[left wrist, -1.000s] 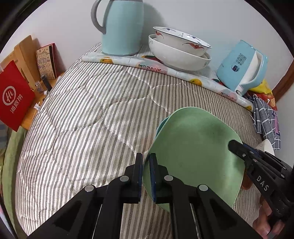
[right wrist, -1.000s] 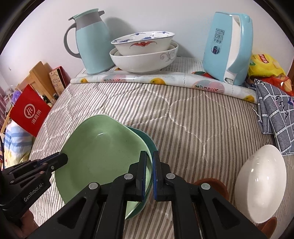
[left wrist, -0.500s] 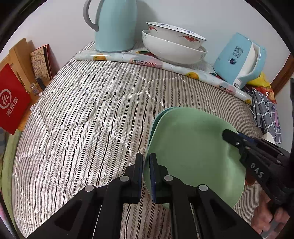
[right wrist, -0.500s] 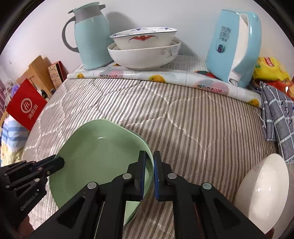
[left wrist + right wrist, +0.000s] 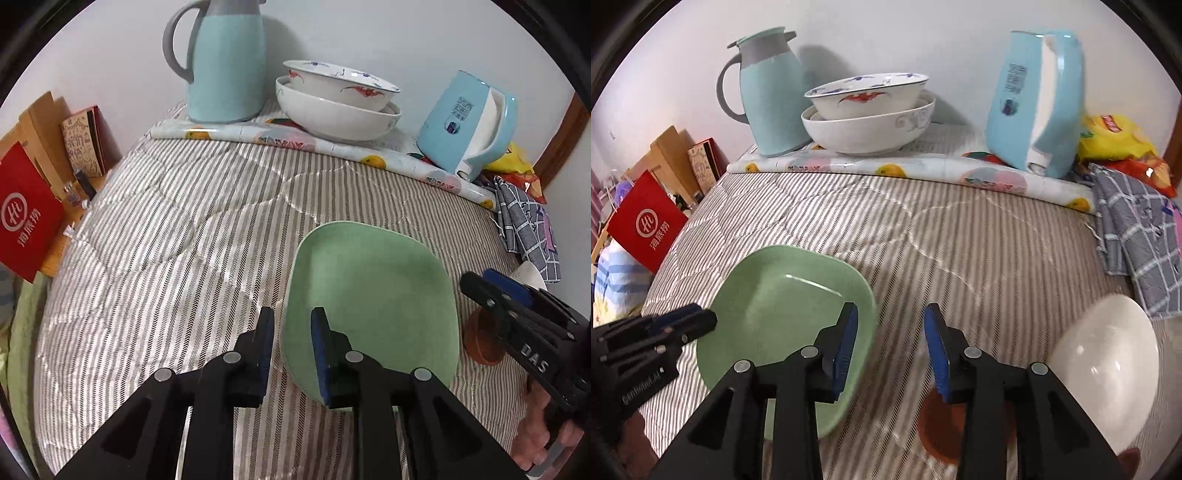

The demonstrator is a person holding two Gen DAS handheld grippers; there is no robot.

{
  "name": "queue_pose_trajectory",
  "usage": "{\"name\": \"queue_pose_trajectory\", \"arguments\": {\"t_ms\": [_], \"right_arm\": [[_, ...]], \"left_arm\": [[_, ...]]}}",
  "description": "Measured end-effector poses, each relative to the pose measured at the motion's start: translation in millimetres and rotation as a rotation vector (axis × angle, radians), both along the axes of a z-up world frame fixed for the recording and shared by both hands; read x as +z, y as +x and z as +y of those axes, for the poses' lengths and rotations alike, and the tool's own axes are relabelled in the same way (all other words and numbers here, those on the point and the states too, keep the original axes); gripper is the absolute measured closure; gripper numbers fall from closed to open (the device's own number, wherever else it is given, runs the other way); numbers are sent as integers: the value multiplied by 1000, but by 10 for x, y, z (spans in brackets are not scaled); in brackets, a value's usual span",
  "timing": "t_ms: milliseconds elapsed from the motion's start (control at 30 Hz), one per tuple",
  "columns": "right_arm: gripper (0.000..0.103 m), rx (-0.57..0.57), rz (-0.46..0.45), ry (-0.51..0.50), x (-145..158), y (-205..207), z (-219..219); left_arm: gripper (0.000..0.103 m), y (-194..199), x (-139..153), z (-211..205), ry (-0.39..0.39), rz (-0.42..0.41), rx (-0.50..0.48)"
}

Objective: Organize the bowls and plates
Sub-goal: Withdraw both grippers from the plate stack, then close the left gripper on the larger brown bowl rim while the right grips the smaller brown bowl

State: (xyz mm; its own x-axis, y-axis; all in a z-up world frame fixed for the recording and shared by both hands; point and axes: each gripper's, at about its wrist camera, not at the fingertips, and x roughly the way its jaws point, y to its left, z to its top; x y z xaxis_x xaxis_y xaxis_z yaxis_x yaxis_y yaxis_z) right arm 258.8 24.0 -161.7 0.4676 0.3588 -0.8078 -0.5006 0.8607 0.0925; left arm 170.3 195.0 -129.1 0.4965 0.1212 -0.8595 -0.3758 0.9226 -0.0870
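A square pale-green plate (image 5: 373,295) (image 5: 783,306) lies flat on the striped quilt. My left gripper (image 5: 291,332) straddles its left rim. Its jaws are opening and neither pad presses on the rim. My right gripper (image 5: 890,339) is at the plate's right rim with its jaws opening wide. Its left finger hangs over the plate and nothing is pinched. Each gripper shows in the other's view: the right gripper (image 5: 480,284) and the left gripper (image 5: 698,319). Two white patterned bowls (image 5: 340,107) (image 5: 868,114) are stacked at the back.
A white bowl (image 5: 1108,354) and a small brown dish (image 5: 938,428) (image 5: 480,339) sit close on the right. A blue jug (image 5: 225,62) and a blue kettle (image 5: 469,125) flank the stacked bowls. A checked cloth (image 5: 1137,240) lies at far right, a red bag (image 5: 26,218) at left.
Both grippers were shut on the green plate's rims; their jaws have now parted. The plate has settled over the teal plate, which no longer shows. The right gripper has shifted slightly right.
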Motion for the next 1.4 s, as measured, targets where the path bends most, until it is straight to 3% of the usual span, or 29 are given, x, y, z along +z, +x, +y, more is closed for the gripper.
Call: {"name": "queue_pose_trajectory", "arguments": {"t_ms": [200,267,400,533,767,900,1400], "right_arm": [[62,-73,-68,5,173,-227,-463],[56,-111,-94,5,237,-298,-646],[53,-179,-137,0,345,-461,-1030],[51,-278,-180,-9,418,-627,-1440],[51,-351,-163,20,500,-847,-2013],[51,-368,-103,43,409,-873,-2306],[51,-446,-5,45,-80,-753,-2888]], "left_arm": [[83,-81,154,-219,19,-38,-27],[83,-117,205,-312,22,-58,-41],[83,-174,302,-558,44,-112,-68],[77,-179,329,-811,41,-127,-99],[77,-88,287,-1279,20,-91,-190],[77,-37,215,-1460,6,-70,-202],[77,241,-63,-1738,13,-6,-146]]}}
